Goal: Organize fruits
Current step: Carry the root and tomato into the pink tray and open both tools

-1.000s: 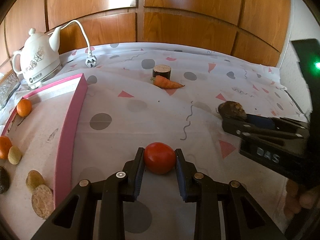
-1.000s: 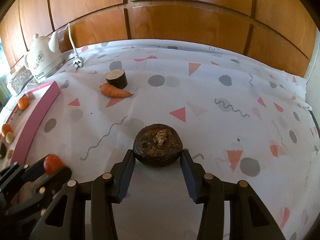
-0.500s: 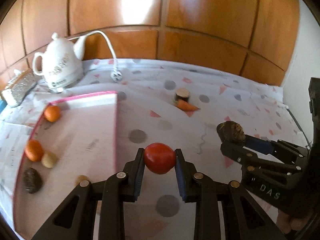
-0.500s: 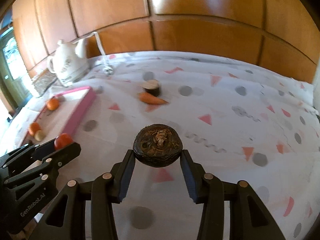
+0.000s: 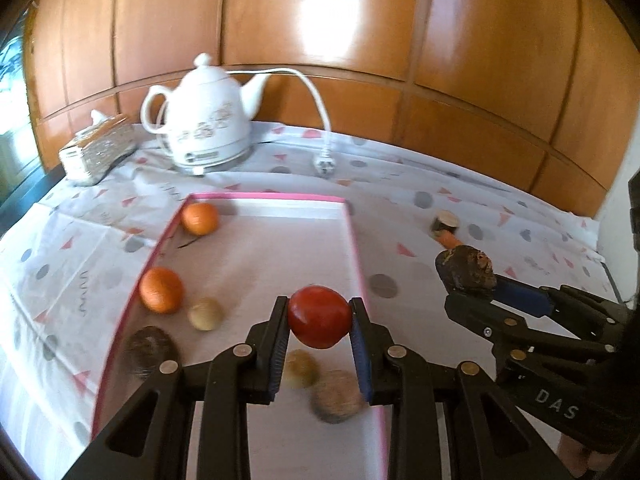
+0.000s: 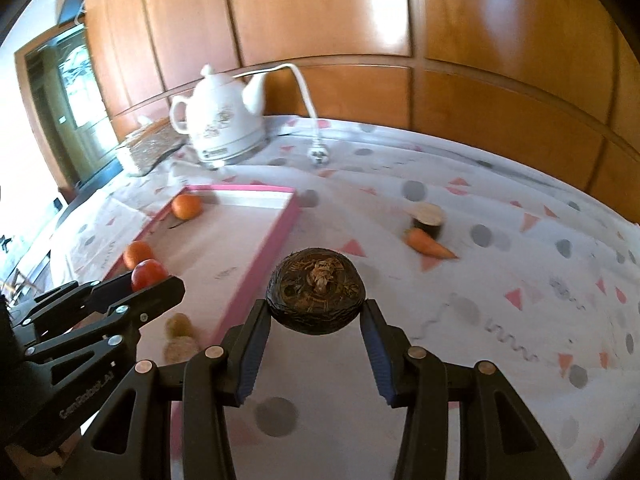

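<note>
Each fisheye camera sits on its gripper and looks forward and downward along the two black fingers, close above the patterned white tablecloth (image 5: 460, 200). Both views share the pink-rimmed shallow tray (image 5: 264, 197) (image 6: 240, 189), the white ceramic kettle (image 5: 208, 128) (image 6: 224, 120) and the wooden panel wall (image 5: 480, 60) (image 6: 480, 40).
</note>
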### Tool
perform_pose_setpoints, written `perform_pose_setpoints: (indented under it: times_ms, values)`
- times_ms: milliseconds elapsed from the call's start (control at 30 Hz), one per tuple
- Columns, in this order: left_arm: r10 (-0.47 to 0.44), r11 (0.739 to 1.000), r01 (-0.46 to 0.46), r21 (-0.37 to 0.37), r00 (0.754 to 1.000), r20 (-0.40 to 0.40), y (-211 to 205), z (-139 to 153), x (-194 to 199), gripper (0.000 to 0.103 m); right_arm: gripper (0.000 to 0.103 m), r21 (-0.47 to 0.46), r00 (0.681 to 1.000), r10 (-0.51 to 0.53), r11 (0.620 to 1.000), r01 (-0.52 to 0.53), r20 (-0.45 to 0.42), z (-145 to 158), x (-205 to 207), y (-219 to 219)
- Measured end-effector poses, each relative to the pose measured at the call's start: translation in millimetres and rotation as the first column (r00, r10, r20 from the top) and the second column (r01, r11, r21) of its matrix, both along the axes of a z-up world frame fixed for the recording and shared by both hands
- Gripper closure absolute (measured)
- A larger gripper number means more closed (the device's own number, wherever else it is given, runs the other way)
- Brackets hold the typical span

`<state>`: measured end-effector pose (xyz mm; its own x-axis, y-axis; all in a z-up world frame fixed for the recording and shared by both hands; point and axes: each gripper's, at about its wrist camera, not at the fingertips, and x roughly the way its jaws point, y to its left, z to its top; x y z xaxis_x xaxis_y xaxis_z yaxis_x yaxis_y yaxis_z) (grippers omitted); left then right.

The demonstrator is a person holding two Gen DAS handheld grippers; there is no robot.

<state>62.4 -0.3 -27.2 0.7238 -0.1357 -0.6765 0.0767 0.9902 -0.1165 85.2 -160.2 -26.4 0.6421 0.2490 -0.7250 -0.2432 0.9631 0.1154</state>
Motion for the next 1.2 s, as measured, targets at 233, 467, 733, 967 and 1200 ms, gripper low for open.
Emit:
perform_pose_setpoints:
  times_ms: [233,467,733,967,1200]
  values:
    - [0.057,0.998,-0.057,-0.002,0.998,-0.018,27,-8,-4,0.074,0.056,0.022,0.997,0.071,0.997,-0.070,-0.021,1,10,32]
    - [0.108,0.994,-0.108,-0.013,0.993,-0.042,49,-16,-3,0.074,0.056,0.047,0.990,0.124,0.991,-0.122,-0.063,-3,18,58]
    - [0.155,0.987,-0.158,-0.028,0.986,-0.067,72,-23,-1,0.074,0.056,0.044,0.983,0.163,0.986,-0.160,-0.085,-7,25,84]
    - [0.176,0.982,-0.180,-0.051,0.981,-0.080,81,-25,4,0.068,0.055,0.047,0.981,0.163,0.986,-0.159,-0.103,-11,39,99]
    - [0.176,0.983,-0.180,-0.047,0.981,-0.085,79,-25,1,0.065,0.055,0.064,0.985,0.133,0.990,-0.126,-0.110,-16,40,97]
